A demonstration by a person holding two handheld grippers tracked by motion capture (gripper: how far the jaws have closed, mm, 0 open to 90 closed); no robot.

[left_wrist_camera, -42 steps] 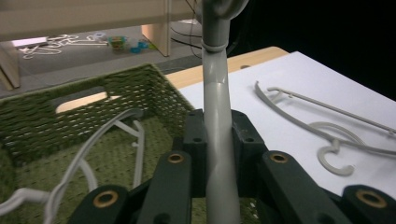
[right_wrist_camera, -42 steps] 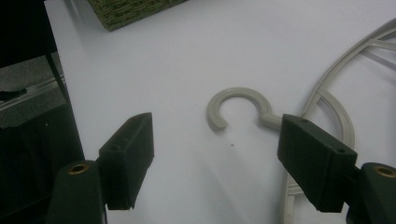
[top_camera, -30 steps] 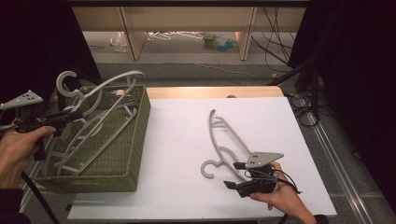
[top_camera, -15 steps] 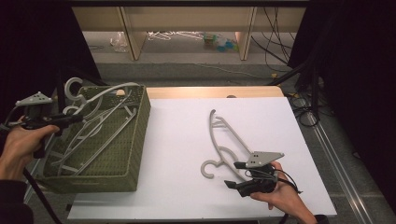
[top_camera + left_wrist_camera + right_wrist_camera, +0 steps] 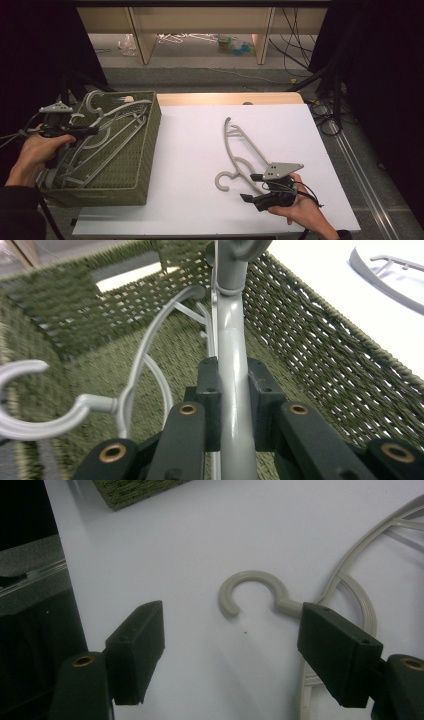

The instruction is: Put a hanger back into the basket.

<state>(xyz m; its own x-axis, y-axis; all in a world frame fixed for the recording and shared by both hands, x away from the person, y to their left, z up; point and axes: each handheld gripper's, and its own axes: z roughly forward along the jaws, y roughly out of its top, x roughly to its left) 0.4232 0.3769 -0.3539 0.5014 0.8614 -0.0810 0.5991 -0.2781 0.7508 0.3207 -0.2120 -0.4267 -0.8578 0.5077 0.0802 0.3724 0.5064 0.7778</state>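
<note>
Left gripper [image 5: 231,405]: both black jaws are closed against the grey hanger bar [image 5: 232,390], one pad on each side, with the bar running up between them to a collar near the top edge. Below lies the green woven basket [image 5: 320,355], holding a second grey hanger [image 5: 135,375] whose hook curls at left. A further hanger [image 5: 385,275] lies on the white table [image 5: 330,270] at upper right

Grey hangers [image 5: 245,155], olive-green woven basket [image 5: 145,150], white table [image 5: 200,150]
</note>
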